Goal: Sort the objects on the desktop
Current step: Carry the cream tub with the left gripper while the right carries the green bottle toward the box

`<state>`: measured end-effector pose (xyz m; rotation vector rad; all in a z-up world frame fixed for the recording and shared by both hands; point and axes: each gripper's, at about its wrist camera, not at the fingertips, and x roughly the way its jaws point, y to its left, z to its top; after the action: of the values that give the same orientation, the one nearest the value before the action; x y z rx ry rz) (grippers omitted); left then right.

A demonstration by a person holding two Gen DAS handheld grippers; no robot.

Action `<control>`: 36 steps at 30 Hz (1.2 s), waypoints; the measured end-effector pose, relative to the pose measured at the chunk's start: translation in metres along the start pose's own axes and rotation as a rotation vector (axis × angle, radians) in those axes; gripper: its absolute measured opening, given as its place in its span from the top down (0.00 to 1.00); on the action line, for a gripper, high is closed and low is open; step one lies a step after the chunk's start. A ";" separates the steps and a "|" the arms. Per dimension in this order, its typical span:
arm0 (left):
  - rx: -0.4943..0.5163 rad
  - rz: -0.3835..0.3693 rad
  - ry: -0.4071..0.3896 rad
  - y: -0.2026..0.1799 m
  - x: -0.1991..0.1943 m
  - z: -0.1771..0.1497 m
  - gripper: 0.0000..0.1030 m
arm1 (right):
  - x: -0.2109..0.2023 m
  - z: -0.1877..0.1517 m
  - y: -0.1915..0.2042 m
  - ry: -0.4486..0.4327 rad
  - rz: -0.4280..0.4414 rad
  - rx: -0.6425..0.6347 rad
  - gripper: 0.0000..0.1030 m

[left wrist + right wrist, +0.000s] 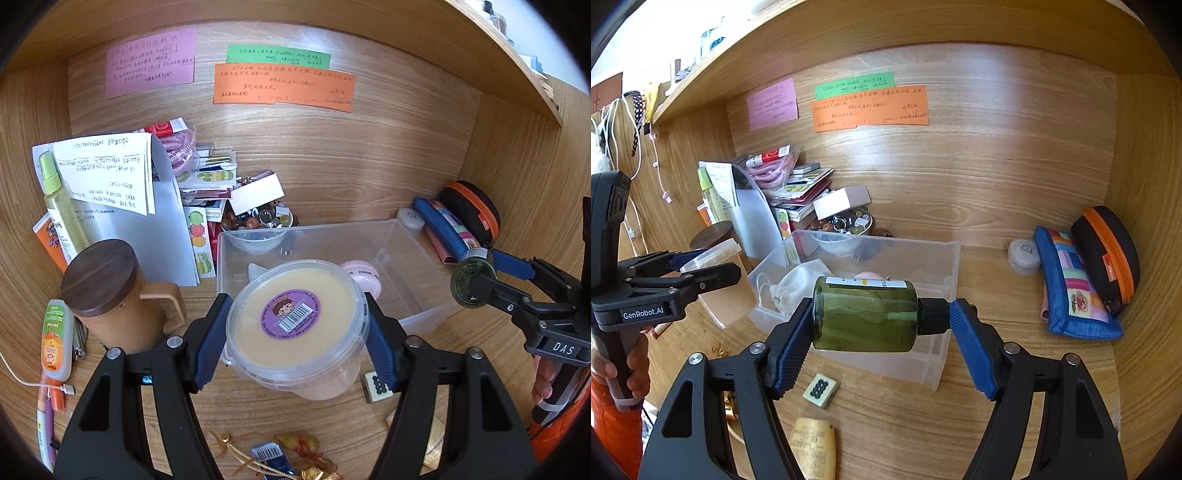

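Observation:
My left gripper is shut on a round clear plastic tub with a cream lid and a purple sticker, held just in front of the clear storage bin. The tub also shows in the right wrist view. My right gripper is shut on a dark green bottle with a black cap, held sideways above the bin's near wall. The bottle also shows at the right of the left wrist view. The bin holds a pink round item and a white pouch.
A lidded wooden mug, papers, a spray bottle and a bowl of beads crowd the back left. A mahjong tile lies in front of the bin. A blue patchwork pouch and a black-orange case sit at the right.

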<state>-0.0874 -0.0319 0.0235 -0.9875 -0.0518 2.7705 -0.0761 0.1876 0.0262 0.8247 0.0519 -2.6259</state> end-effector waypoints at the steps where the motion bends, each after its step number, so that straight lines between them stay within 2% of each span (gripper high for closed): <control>1: 0.000 0.000 -0.001 0.001 0.001 0.002 0.35 | 0.002 0.001 -0.001 0.001 0.001 0.001 0.32; 9: -0.006 -0.004 -0.003 0.009 0.016 0.016 0.35 | 0.020 0.013 -0.005 0.005 -0.004 -0.005 0.32; 21: -0.027 -0.018 0.050 0.023 0.059 0.022 0.35 | 0.053 0.019 -0.011 0.048 0.002 -0.011 0.32; 36: -0.012 -0.049 0.119 0.025 0.090 0.015 0.35 | 0.091 0.010 -0.009 0.131 0.030 -0.014 0.32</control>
<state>-0.1695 -0.0381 -0.0239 -1.1360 -0.0745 2.6651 -0.1534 0.1621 -0.0170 0.9848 0.0922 -2.5378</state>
